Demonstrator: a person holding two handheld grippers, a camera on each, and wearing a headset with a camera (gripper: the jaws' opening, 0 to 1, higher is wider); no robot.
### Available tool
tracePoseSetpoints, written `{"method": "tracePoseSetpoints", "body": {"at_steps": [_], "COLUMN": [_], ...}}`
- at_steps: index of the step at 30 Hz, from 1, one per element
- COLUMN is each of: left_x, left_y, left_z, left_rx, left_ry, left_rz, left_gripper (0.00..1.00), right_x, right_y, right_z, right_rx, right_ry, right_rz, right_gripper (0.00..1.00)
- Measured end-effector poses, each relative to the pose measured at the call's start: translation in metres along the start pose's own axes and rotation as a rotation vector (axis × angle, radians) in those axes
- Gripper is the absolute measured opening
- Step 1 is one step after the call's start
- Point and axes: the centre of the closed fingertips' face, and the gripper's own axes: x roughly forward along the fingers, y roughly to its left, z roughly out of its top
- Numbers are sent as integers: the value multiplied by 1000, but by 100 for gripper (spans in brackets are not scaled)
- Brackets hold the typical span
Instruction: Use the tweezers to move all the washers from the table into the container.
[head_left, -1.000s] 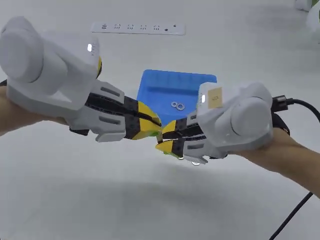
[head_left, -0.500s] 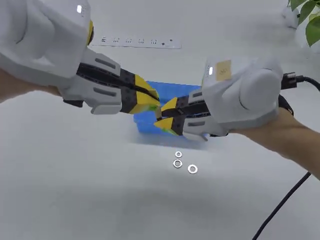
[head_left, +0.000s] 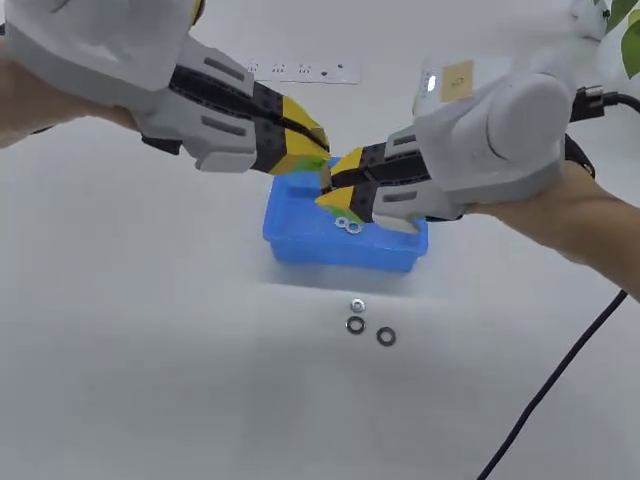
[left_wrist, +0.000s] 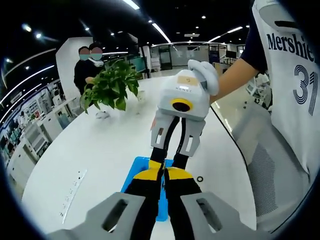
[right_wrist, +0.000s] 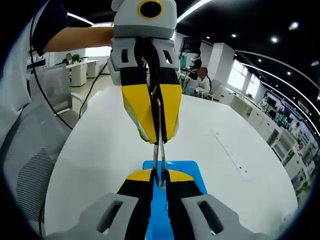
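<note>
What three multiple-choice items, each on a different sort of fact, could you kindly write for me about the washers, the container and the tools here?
1. Where do the three loose washers lie?
A) on the table, on the near side of the blue container
B) on the container's rim
C) inside the container

2. How many washers lie inside the container?
A) none
B) two
C) five

3. What state is the right tool in?
A) wide open
B) shut on a washer
C) shut on the tweezers

Answers:
1 A: in the head view they lie on bare table just below the container.
2 B: two washers rest on its blue floor.
3 C: in the right gripper view its jaws pinch the metal tweezers, whose far end the left tool also grips.
</note>
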Motion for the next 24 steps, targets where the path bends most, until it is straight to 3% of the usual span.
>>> {"method": "tracePoseSetpoints", "body": {"at_steps": [2,8,14,19,24], "left_x": [6,19,34,45,52], "left_y": [9,18,36,40,40], "left_z": [-8,-23,-48,-62,-67], "left_rx": [-2,-7,-65,-70,-70], "left_ry": [2,29,50,67,70], "left_rz": [-4,-31,-40,-46,-50], "left_gripper": [7,7,7,7,7], "right_x": [4,17,32,41,43], "right_y": [-5,-8,-16,-17,-17], "right_z": [-6,-21,-40,-55,-65], "right_rx": [4,6,52,84,96], "right_ry": [7,24,46,67,81], "right_rz": [5,27,33,45,50], "right_gripper": [10,10,10,10,10]}}
